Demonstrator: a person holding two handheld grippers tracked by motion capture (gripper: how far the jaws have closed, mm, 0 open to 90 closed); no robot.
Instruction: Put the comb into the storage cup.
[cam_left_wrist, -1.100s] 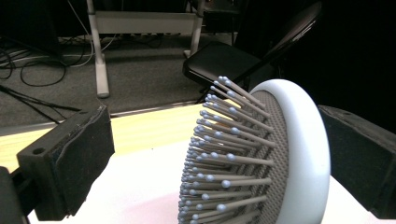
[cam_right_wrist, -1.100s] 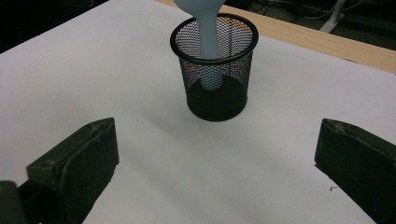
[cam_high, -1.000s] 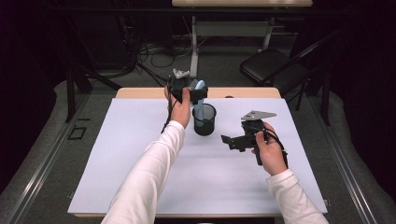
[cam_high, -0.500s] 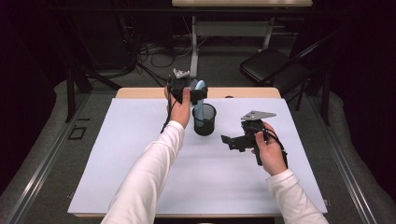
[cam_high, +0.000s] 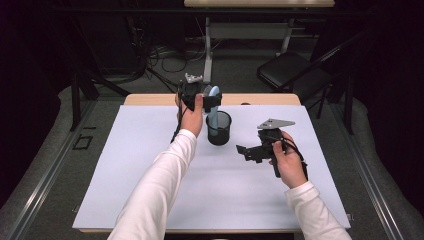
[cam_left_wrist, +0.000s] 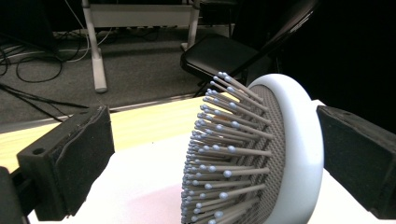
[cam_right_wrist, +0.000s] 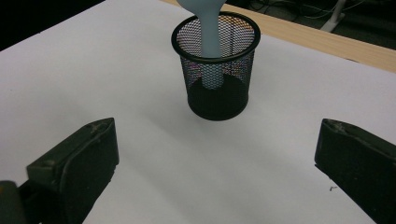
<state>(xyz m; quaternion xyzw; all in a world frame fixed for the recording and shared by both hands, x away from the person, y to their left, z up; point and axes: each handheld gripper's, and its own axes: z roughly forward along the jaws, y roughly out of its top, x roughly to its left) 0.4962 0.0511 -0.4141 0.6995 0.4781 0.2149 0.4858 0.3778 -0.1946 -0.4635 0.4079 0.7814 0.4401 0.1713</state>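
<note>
A pale blue hairbrush (cam_high: 213, 100) stands handle-down in a black mesh cup (cam_high: 219, 131) at the back middle of the white tabletop. My left gripper (cam_high: 205, 96) is up at the brush head, open. In the left gripper view the bristled head (cam_left_wrist: 261, 154) sits between the jaws, with the left jaw well off the bristles and the right jaw close behind the brush's back. My right gripper (cam_high: 248, 151) hovers open to the right of the cup, pointing at it. In the right gripper view the cup (cam_right_wrist: 215, 93) and brush handle (cam_right_wrist: 209, 42) lie ahead of the spread jaws.
The white sheet (cam_high: 150, 175) covers most of the table, and a wooden strip (cam_high: 150, 99) shows along its far edge. A black chair (cam_high: 290, 70) and a desk leg with cables stand on the floor beyond.
</note>
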